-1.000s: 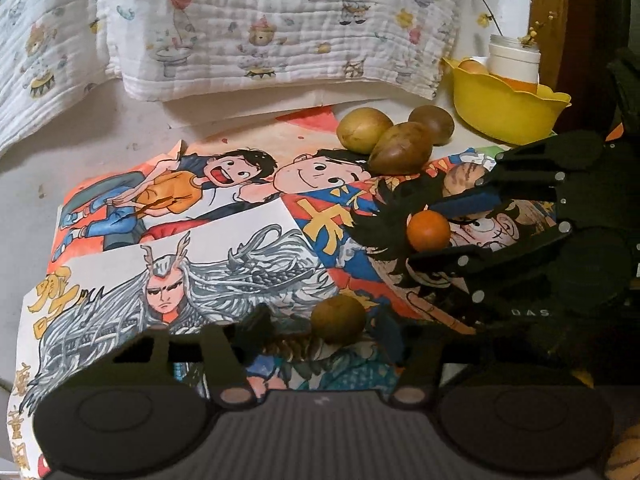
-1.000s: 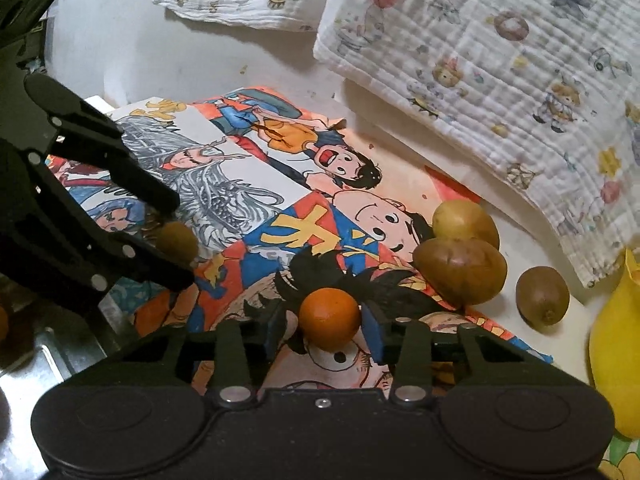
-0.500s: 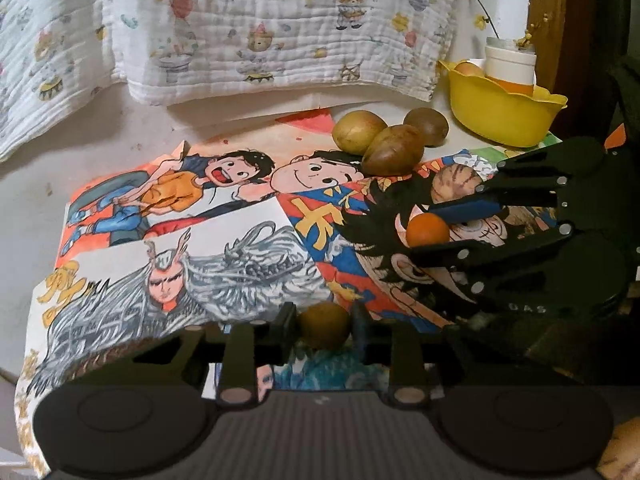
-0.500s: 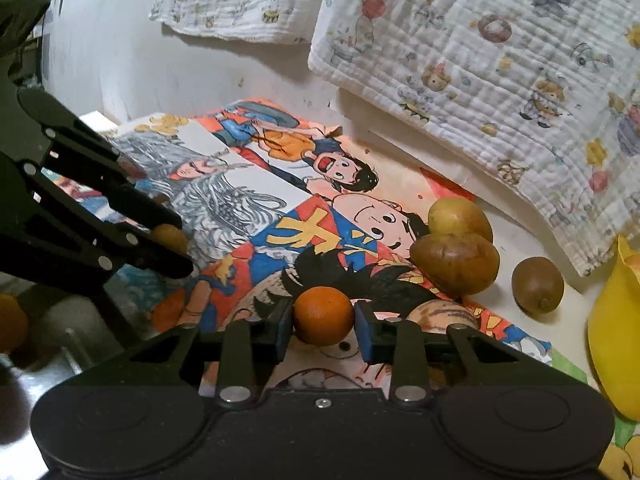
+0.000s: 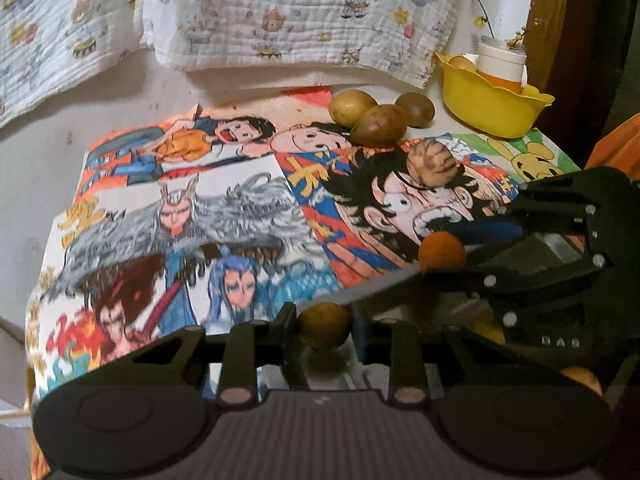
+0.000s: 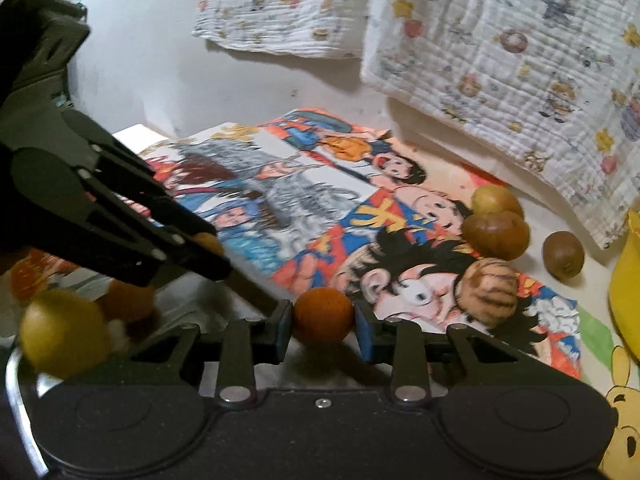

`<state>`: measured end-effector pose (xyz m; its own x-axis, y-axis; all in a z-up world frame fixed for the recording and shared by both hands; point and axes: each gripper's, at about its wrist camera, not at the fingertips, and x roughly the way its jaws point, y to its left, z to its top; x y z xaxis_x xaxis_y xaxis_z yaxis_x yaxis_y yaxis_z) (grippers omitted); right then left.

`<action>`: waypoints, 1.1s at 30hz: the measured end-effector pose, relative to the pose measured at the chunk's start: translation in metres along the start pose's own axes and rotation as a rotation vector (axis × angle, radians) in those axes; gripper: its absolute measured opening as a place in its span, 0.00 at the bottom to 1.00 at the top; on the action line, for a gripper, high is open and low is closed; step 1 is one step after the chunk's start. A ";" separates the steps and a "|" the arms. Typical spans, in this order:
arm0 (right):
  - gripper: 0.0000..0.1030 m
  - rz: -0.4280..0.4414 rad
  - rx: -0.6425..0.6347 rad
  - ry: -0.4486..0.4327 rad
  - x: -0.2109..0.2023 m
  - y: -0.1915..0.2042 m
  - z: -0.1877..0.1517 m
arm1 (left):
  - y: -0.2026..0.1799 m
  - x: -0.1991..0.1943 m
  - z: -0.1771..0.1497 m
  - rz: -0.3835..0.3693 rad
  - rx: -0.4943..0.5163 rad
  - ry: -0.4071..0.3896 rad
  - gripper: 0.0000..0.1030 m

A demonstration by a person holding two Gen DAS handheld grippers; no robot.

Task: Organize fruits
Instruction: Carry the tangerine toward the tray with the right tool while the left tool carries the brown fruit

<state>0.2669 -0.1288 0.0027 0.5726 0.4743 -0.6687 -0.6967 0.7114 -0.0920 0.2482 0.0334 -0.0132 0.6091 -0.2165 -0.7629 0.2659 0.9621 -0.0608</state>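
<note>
My left gripper [image 5: 324, 330] is shut on a small brown-yellow round fruit [image 5: 325, 325], held over the near edge of the cartoon mat [image 5: 240, 208]. My right gripper [image 6: 323, 322] is shut on a small orange fruit [image 6: 323, 314], which also shows in the left wrist view [image 5: 442, 249]. Both grippers hover over a metal tray rim [image 6: 16, 392] at the near side. A yellow fruit [image 6: 64, 334] and other orange fruits [image 6: 128, 300] lie there. Three brown fruits [image 5: 378, 114] and a striped pale fruit [image 5: 432, 162] rest on the mat's far right.
A yellow bowl [image 5: 492, 108] with a white cup [image 5: 500, 60] stands at the far right. A printed cloth [image 5: 280, 12] hangs along the back wall. A wooden post [image 5: 548, 20] rises behind the bowl.
Both grippers have pulled back from the mat toward the near tray, each carrying its fruit. The left gripper closed on the brown-yellow fruit.
</note>
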 end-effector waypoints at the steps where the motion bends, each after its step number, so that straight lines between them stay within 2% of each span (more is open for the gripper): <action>1: 0.34 0.005 -0.004 0.001 -0.002 0.003 -0.001 | -0.001 -0.001 -0.002 -0.002 -0.003 0.004 0.31; 8: 0.34 0.023 -0.006 0.020 -0.004 0.014 -0.008 | -0.005 -0.007 -0.009 -0.004 -0.015 0.016 0.31; 21: 0.35 0.039 0.050 0.042 -0.001 0.010 -0.014 | -0.009 0.001 -0.011 0.018 -0.040 0.066 0.31; 26: 0.46 0.040 0.062 0.028 -0.004 0.011 -0.017 | -0.006 -0.002 -0.010 0.018 -0.074 0.069 0.32; 30: 0.53 0.034 0.075 0.010 -0.010 0.011 -0.019 | -0.006 -0.010 -0.010 0.020 -0.084 0.050 0.39; 32: 0.61 0.031 0.088 -0.004 -0.016 0.011 -0.019 | -0.006 -0.016 -0.011 0.024 -0.090 0.036 0.53; 33: 0.63 0.030 0.095 -0.011 -0.018 0.011 -0.019 | -0.006 -0.020 -0.012 0.030 -0.095 0.024 0.63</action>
<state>0.2401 -0.1394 -0.0002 0.5572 0.5014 -0.6620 -0.6699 0.7425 -0.0015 0.2258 0.0338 -0.0055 0.5972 -0.1846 -0.7806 0.1753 0.9797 -0.0975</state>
